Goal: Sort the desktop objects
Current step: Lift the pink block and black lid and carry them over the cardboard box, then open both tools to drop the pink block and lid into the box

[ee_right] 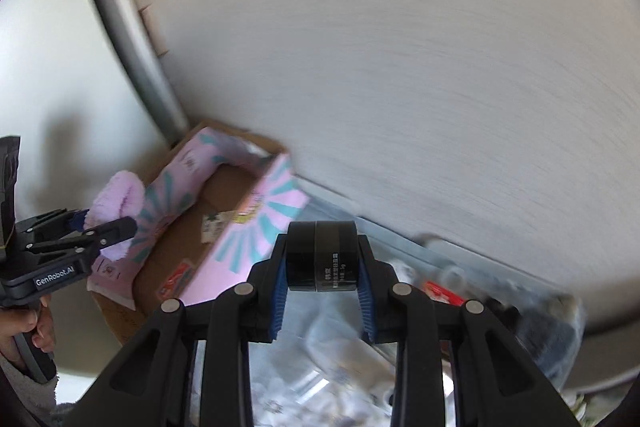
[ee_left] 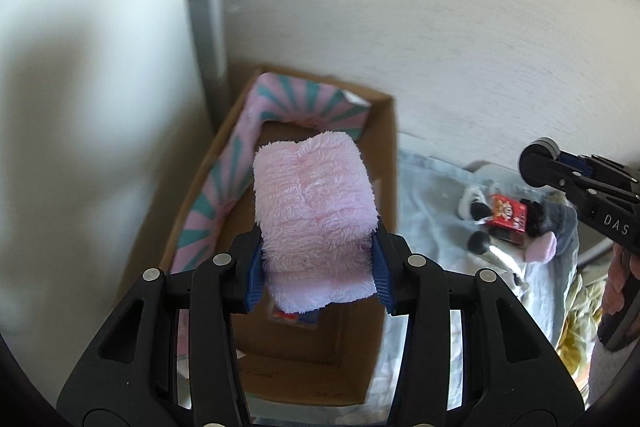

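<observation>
Left hand-held gripper (ee_left: pixel 318 267) pinches a fluffy pink cloth (ee_left: pixel 316 215) above the cardboard box (ee_left: pixel 386 163), right hand-held gripper (ee_right: pixel 322 281) clamps black tape rolls (ee_right: pixel 322 255).

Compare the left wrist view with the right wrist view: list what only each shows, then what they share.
Only the left wrist view shows the small red printed box lying sharp among soft toys on the pale cloth.

Only the right wrist view shows the black cylindrical jar with white print, clamped in the right gripper.

Both show the open brown cardboard box with pink and teal flaps, and the fluffy pink folded cloth clamped in the left gripper.
</observation>
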Action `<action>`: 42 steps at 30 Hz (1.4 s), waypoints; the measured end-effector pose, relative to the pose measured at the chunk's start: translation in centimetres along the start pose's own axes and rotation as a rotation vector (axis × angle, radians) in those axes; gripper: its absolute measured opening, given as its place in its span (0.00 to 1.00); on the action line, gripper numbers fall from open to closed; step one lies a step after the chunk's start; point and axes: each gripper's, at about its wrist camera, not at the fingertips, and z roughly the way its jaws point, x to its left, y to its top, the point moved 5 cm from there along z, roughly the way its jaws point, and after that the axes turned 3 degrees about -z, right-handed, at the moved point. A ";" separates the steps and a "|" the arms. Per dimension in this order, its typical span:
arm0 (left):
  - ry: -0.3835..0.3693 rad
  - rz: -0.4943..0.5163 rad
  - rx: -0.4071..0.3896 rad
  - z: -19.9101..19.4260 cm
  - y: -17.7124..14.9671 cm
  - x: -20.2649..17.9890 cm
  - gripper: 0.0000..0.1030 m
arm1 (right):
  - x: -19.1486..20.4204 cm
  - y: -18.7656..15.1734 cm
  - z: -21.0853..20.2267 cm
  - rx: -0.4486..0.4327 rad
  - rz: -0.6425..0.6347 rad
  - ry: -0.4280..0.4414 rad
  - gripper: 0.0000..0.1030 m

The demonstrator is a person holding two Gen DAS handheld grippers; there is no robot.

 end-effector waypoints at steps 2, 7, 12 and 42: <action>0.011 -0.025 0.006 0.3 -0.3 1.2 0.39 | 1.9 0.6 1.2 0.020 -0.047 0.030 0.27; 0.025 -0.053 0.033 1.3 -1.3 2.6 0.39 | 6.2 2.3 4.7 0.077 -0.182 0.077 0.27; 0.041 -0.069 0.050 2.2 -1.7 3.2 0.39 | 9.9 3.3 7.5 0.119 -0.278 0.117 0.27; 0.027 -0.066 0.167 5.9 -3.2 3.7 1.00 | 14.2 3.8 16.4 0.282 -0.308 0.247 1.00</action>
